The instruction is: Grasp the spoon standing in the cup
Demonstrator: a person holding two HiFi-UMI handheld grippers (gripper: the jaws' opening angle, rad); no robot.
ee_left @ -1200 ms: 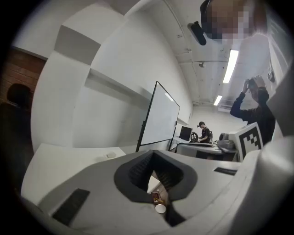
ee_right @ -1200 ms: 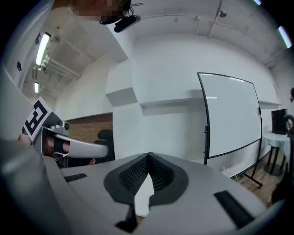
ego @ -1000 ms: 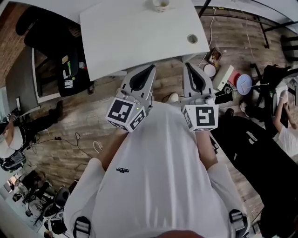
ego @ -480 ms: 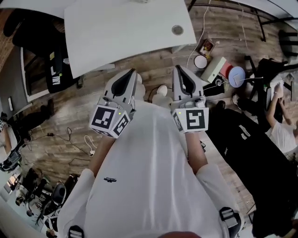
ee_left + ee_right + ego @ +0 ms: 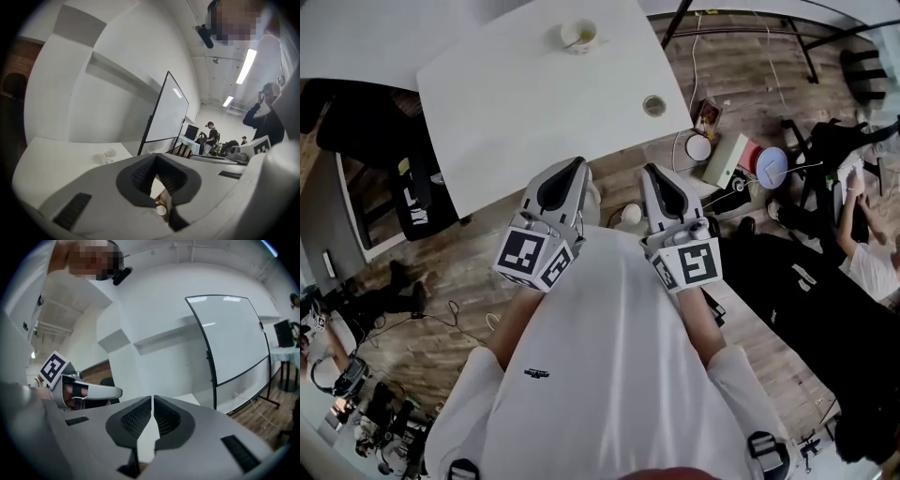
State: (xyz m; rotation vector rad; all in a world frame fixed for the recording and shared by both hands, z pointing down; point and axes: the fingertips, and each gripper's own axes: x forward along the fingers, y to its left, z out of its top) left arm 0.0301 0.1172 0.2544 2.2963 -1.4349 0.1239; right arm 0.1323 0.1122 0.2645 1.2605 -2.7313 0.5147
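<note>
1. White table [image 5: 534, 103] carries the cup [image 5: 578, 36] near its far edge, and the spoon [image 5: 573, 40] stands inside it. The handle is too small to tell its lean; I judge the long axis as close to upright.
2. The cup lies well ahead of both grippers, across the table. It is almost straight in front of the left gripper [image 5: 573, 165], which I judge the nearer one. The right gripper [image 5: 653, 172] is more to the side.
3. Both pairs of jaws are pressed together and hold nothing, so the jaws must part before any grasp.
4. Count: one cup, one spoon, one table, two grippers, and one round cap [image 5: 653, 105] in the table top.
</note>
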